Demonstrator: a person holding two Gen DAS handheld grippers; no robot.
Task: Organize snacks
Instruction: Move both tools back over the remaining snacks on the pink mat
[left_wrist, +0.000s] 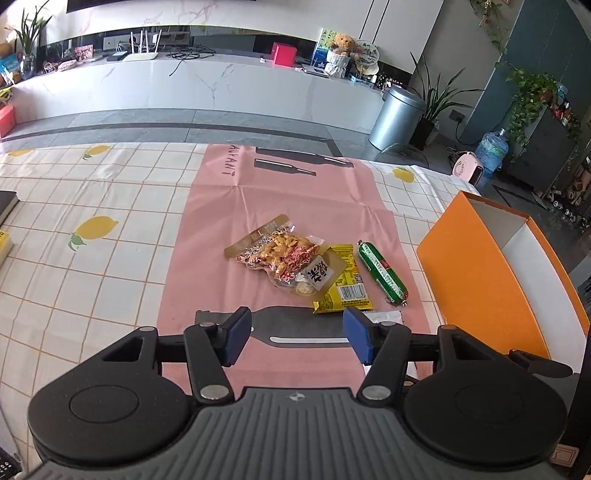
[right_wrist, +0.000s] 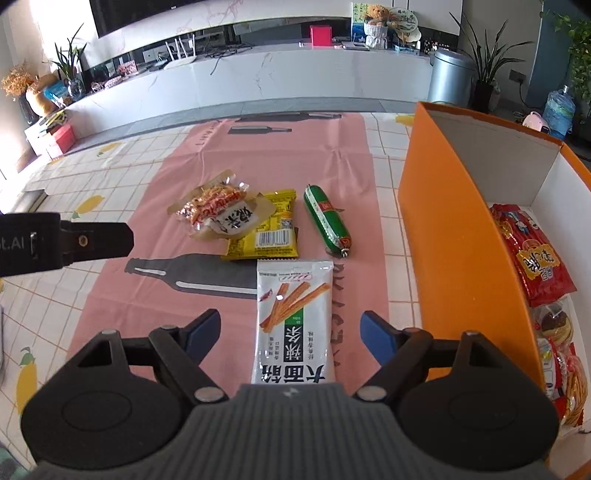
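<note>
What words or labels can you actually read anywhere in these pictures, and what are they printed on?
"大面筋" and "辣条": white snack packet, seen upside down.
"t.AI": side of the left gripper, cut off at the frame edge.
Large characters on the clear peanut bag's label: too tilted to read surely.
Yellow packet, green sausage, red packets in the orange box, pink mat lettering: too small or blurred.

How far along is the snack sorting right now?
Partly done: several packets, including a red packet, already lie in the orange box. Nothing is in hand; the left gripper and right gripper are both open and empty. Still on the pink mat: the peanut bag, yellow packet, green sausage and white stick-snack packet.
</note>
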